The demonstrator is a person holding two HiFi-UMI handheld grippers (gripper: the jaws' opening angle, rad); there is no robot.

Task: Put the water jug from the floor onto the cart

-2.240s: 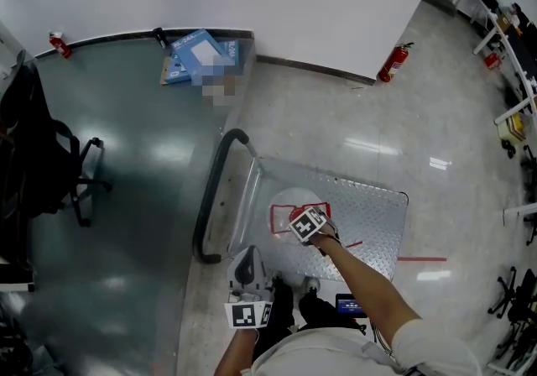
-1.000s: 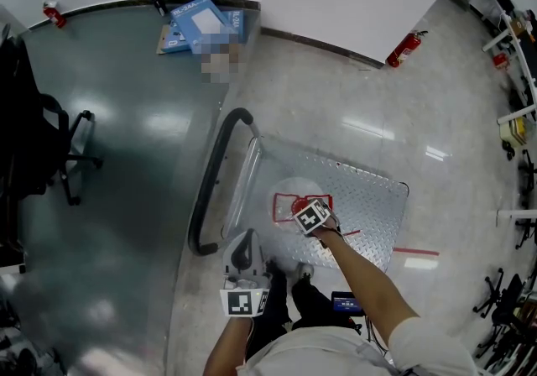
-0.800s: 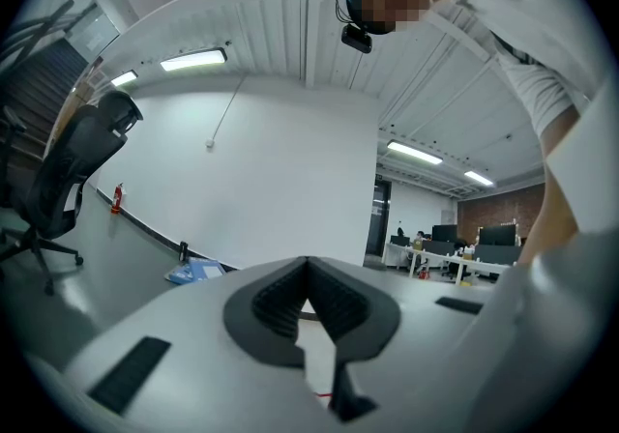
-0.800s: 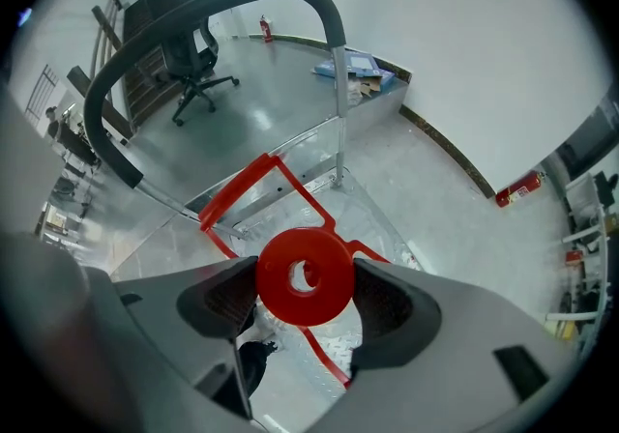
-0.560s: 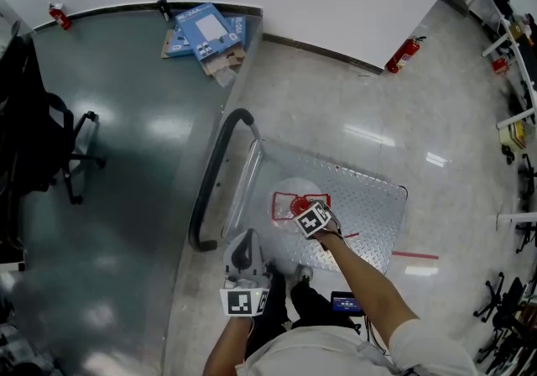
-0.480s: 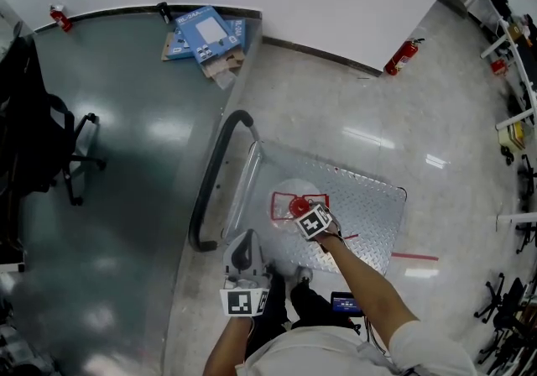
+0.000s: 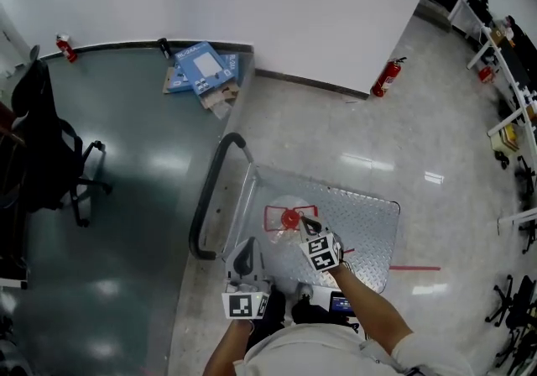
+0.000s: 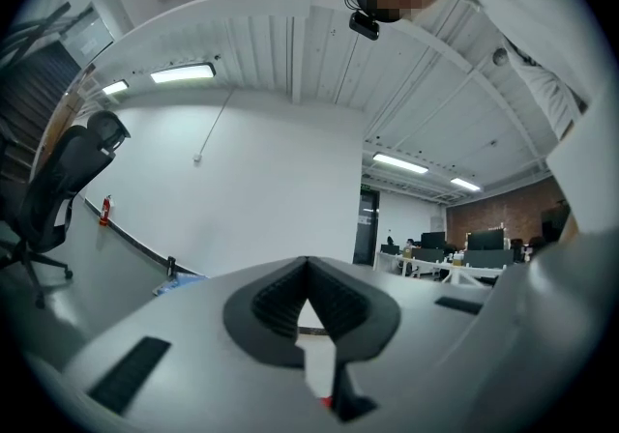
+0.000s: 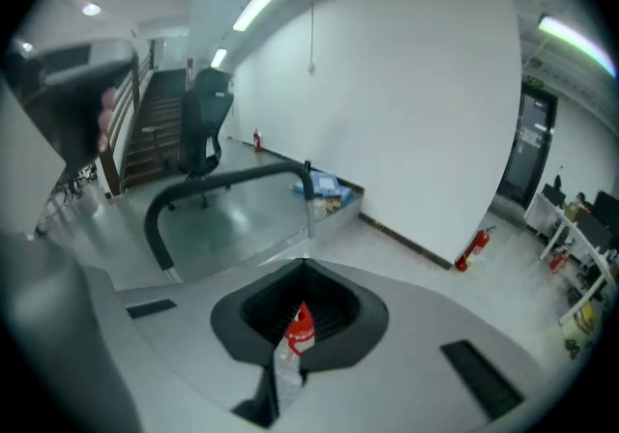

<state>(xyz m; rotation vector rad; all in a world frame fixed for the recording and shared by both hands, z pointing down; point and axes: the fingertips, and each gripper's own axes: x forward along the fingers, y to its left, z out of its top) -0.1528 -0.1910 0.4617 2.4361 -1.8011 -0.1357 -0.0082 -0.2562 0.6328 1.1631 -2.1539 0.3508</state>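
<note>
The clear water jug (image 7: 289, 219) with a red cap and red handle stands on the cart's metal platform (image 7: 369, 223), near the black push handle (image 7: 210, 190). My right gripper (image 7: 308, 223) hovers just beside and above the jug, shut, with nothing in it. In the right gripper view the jug's red cap and neck (image 9: 295, 339) show below through the slit under the closed jaws (image 9: 306, 267). My left gripper (image 7: 247, 244) is at the cart's near edge, pointing level. In the left gripper view its pads meet (image 8: 308, 265), shut and empty.
A fire extinguisher (image 7: 386, 78) stands by the white wall. Blue boxes (image 7: 201, 68) lie at the wall's foot. A black office chair (image 7: 59, 164) is at the left, desks (image 7: 512, 55) at the right. A red tape line (image 7: 411, 267) marks the floor beside the cart.
My right gripper has come off the jug's handle, risen and drawn back toward me. The jug stays on the cart. The left gripper has lifted a little.
</note>
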